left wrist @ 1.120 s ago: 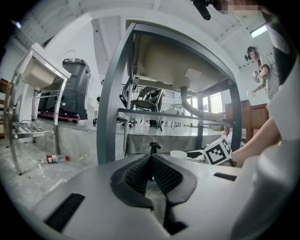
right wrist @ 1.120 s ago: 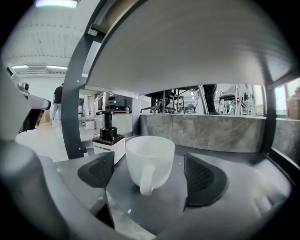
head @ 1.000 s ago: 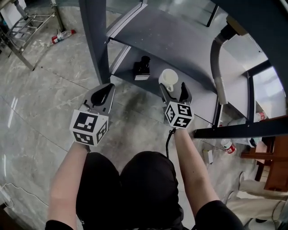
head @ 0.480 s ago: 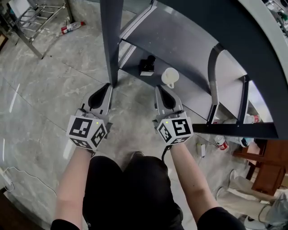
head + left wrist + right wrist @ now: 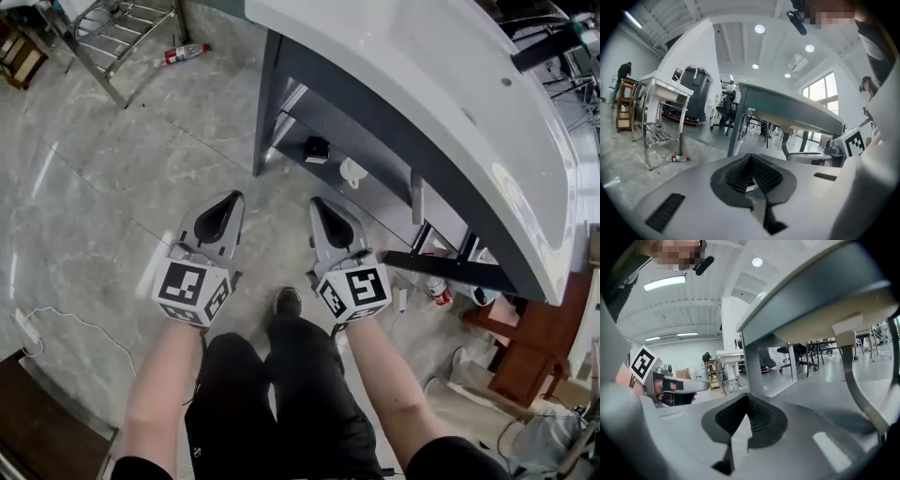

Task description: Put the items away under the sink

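1. Head view: the left gripper [image 5: 222, 214] and the right gripper [image 5: 327, 217] are held side by side low over the floor, in front of the sink [image 5: 403, 84] and apart from its shelf [image 5: 377, 193].
2. Both grippers are clenched, with the jaws pressed together and nothing between them, so no item is being carried.
3. The black item [image 5: 317, 147] and the white cup [image 5: 352, 172] are set near each other on the shelf under the sink. This is judged to be why the grippers are empty.
4. A bottle [image 5: 184, 53] is left lying on the floor beside a metal rack [image 5: 112, 28], well apart. Whether it belongs to the task cannot be told.
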Demonstrator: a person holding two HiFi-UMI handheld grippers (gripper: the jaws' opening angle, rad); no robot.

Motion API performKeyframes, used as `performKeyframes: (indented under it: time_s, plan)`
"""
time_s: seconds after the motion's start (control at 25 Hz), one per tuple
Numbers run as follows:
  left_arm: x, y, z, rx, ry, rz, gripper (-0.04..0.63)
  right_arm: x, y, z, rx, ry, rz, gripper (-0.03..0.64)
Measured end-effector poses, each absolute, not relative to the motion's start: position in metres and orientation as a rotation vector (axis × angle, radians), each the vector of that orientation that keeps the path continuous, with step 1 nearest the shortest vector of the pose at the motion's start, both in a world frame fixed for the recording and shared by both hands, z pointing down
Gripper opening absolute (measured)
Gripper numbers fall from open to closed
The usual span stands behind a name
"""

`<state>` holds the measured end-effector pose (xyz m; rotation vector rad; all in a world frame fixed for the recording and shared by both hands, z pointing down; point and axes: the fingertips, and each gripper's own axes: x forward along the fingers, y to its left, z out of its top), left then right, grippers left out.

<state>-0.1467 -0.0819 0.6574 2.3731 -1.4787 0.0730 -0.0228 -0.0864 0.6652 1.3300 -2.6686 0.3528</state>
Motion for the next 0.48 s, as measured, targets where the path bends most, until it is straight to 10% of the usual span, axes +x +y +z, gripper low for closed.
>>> performKeyframes:
  time_s: [0.48]
  plan:
    - [-0.187,-0.033,0.487,2.268,-1.515,0.057,0.009,-0.032,-0.045,0.474,1.387,-2.617,0.414,0.003]
